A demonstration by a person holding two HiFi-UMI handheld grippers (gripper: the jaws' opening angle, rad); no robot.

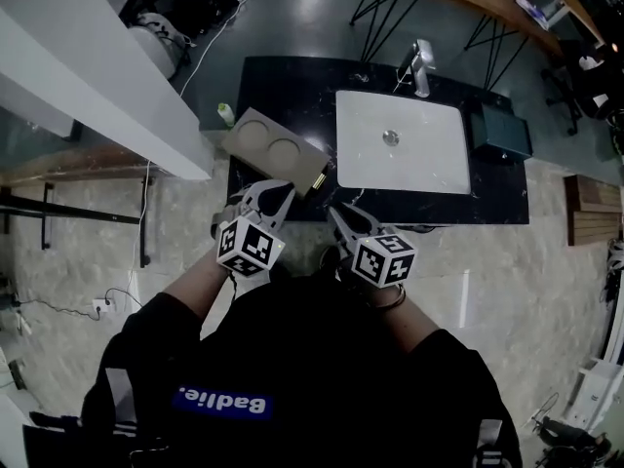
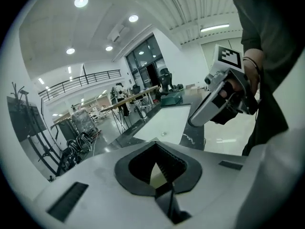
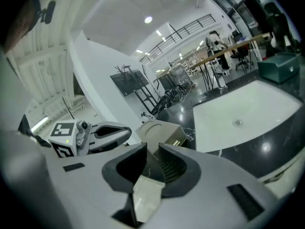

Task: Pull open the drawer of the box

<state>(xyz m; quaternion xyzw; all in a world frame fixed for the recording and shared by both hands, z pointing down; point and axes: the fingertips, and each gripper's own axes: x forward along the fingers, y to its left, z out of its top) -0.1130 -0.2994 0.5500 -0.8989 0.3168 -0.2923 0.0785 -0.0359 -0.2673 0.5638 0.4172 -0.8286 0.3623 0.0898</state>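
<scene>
2 hand-held grippers hang side by side at the near edge of a black stone counter (image 1: 283, 76). The left gripper (image 1: 279, 195) has its jaws together, the dark pads meeting at the tips with nothing gripped. The right gripper (image 1: 337, 214) has its jaws a little apart, leaving a narrow slot that holds nothing.

Just ahead of both lies a flat tan rectangular box (image 1: 273, 149) with 2 round recesses in its top, set askew on the counter. Its near long edge runs right at the left gripper's tips; whether they touch cannot be told. The box's end face carries a small brass handle (image 1: 319, 178). That face is turned toward the right gripper, just ahead of the slot and slightly to its left, with a short gap of bare counter between tips and handle.

Ahead and to the right of the right gripper sits a white rectangular basin (image 1: 400, 178). Only a thin strip of black counter separates its left rim from the box's handle end. A chrome tap (image 1: 421, 66) stands beyond the basin's far rim. Behind and below both grippers the pale stone floor (image 1: 507, 281) lies open. A white slanted beam (image 1: 97, 76) closes the room to the left of the left gripper.
</scene>
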